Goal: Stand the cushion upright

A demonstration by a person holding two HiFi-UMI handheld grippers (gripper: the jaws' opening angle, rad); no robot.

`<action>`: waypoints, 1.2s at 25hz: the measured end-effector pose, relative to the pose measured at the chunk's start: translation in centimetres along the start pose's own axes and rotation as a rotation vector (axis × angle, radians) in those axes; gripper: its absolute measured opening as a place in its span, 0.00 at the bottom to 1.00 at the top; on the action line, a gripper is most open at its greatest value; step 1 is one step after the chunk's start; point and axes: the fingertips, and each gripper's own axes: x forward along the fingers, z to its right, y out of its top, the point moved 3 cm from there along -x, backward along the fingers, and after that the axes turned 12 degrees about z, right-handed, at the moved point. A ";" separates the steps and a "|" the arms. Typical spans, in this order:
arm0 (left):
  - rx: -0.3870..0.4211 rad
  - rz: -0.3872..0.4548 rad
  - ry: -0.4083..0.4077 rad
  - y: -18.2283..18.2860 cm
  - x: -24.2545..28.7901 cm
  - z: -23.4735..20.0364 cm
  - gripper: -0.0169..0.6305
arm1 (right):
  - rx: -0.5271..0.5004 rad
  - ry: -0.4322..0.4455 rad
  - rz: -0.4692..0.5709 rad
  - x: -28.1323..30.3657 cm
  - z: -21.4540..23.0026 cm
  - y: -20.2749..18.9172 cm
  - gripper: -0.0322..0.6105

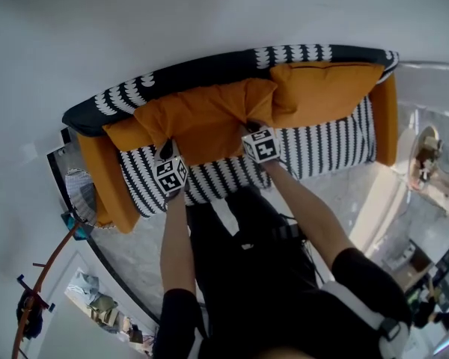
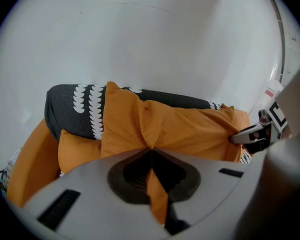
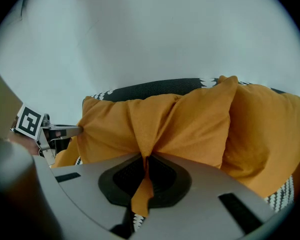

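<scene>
**A:** As the person reaches down to the sofa (image 1: 194,69), where is the cushion (image 1: 202,122)?

**B:** On the seat toward the sofa's left end, leaning tilted against the back edge, its cloth rumpled.

**A:** What about the left claw (image 2: 151,151)?

**B:** It is pressed together on a fold of the cushion's orange cloth, low on its left side. The cloth runs down between the jaws.

**A:** And the right claw (image 3: 146,159)?

**B:** It is pinching another fold low on the cushion's right side. That is just beside a second cushion (image 1: 325,88), which stands against the back at the sofa's right end.
</scene>
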 end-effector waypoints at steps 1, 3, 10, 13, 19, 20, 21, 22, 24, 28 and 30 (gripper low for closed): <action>-0.004 0.004 0.003 0.2 0.0 -0.2 0.03 | -0.004 -0.002 0.004 0.2 0.1 -0.1 0.05; -0.007 -0.002 0.005 0.3 0.1 -0.3 0.03 | -0.005 -0.006 -0.007 0.3 0.1 -0.2 0.05; -0.016 -0.015 -0.008 -0.2 1.6 0.0 0.04 | 0.004 -0.019 -0.013 1.9 1.5 -1.0 0.06; -0.027 -0.022 0.009 -0.6 1.7 0.0 0.04 | 0.000 -0.053 -0.030 1.5 1.9 -1.3 0.10; -0.082 -0.040 0.042 -0.9 2.0 -0.6 0.08 | 0.006 -0.053 -0.037 1.8 1.9 -1.4 0.14; -0.079 -0.043 0.043 -0.8 2.0 -0.7 0.09 | 0.004 -0.059 -0.040 1.7 1.9 -1.2 0.14; -0.076 -0.046 0.044 -0.7 2.1 -0.8 0.10 | 0.006 -0.058 -0.046 1.4 1.7 -1.1 0.15; -0.075 -0.047 0.044 -0.6 2.0 -0.8 0.10 | 0.013 -0.055 -0.053 1.1 1.4 -0.8 0.16; -0.078 -0.049 0.042 -0.5 1.7 -0.9 0.11 | 0.015 -0.056 -0.055 0.5 1.1 -0.5 0.17; -0.101 -0.034 0.049 -0.2 0.8 -1.4 0.12 | -0.002 -0.072 -0.037 -0.8 0.6 0.2 0.18; -0.108 -0.021 0.051 0.1 0.4 -1.3 0.12 | -0.003 -0.075 -0.023 -1.5 0.2 0.6 0.18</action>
